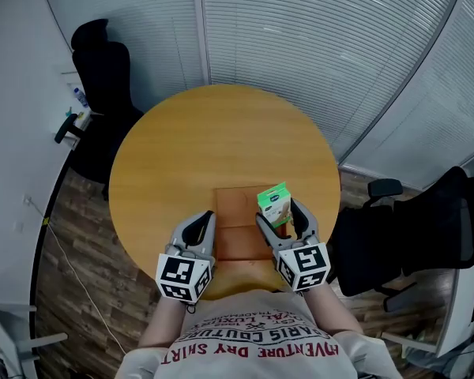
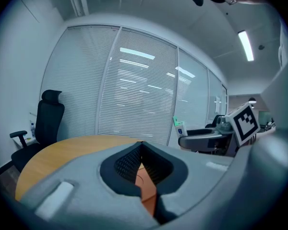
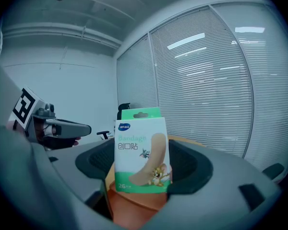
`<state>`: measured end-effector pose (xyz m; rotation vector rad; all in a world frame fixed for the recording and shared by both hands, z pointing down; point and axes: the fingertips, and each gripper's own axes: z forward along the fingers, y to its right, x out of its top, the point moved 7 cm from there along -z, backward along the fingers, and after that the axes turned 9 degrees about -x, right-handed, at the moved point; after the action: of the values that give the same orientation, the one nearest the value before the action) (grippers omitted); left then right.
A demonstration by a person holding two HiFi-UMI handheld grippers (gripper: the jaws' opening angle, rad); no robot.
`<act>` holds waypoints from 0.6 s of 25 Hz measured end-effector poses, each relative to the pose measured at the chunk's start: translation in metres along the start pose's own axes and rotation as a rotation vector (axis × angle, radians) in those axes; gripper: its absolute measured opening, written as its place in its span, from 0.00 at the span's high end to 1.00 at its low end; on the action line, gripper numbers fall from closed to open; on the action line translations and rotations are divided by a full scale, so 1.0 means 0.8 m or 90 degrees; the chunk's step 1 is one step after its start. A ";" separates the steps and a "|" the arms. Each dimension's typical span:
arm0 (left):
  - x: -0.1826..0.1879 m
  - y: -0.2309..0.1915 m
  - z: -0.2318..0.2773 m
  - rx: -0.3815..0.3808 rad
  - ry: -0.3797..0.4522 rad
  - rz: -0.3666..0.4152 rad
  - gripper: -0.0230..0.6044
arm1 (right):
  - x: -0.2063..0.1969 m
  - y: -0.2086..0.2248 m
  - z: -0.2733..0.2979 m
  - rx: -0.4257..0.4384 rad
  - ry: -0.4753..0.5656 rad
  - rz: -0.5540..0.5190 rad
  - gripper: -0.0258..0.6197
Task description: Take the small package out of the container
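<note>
Right claw already grips the package, so the pick itself looks done. What is left, as I judge it, is to carry the package clear of the container and set it down on the surface. In the head view the package sits upright in the claw, over the container's far right corner rather than beside it. The right gripper view shows brown just under the package's lower edge, and I cannot tell whether the two touch.

The right claw's jaws stand partly apart, clamped on the package's two narrow sides low down. Its printed face is turned to the camera and its green top rises above the jaw tips.

Left claw lies at the container's left edge. Its jaws are drawn together, the tips meeting, with a thin brown strip between them that looks like the container's wall. It seems to be pinching that wall to steady the container.
</note>
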<state>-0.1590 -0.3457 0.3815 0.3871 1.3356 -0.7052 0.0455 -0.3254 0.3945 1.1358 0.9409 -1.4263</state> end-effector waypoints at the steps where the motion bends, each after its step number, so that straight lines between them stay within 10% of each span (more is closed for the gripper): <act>1: 0.000 0.001 -0.001 0.001 0.001 0.001 0.95 | -0.001 0.000 -0.001 -0.001 0.001 -0.002 0.41; 15: -0.002 0.002 -0.009 -0.004 -0.002 0.010 0.95 | -0.005 -0.002 -0.011 -0.028 0.028 0.013 0.41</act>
<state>-0.1637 -0.3398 0.3812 0.3908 1.3302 -0.6880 0.0454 -0.3161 0.3962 1.1460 0.9841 -1.3624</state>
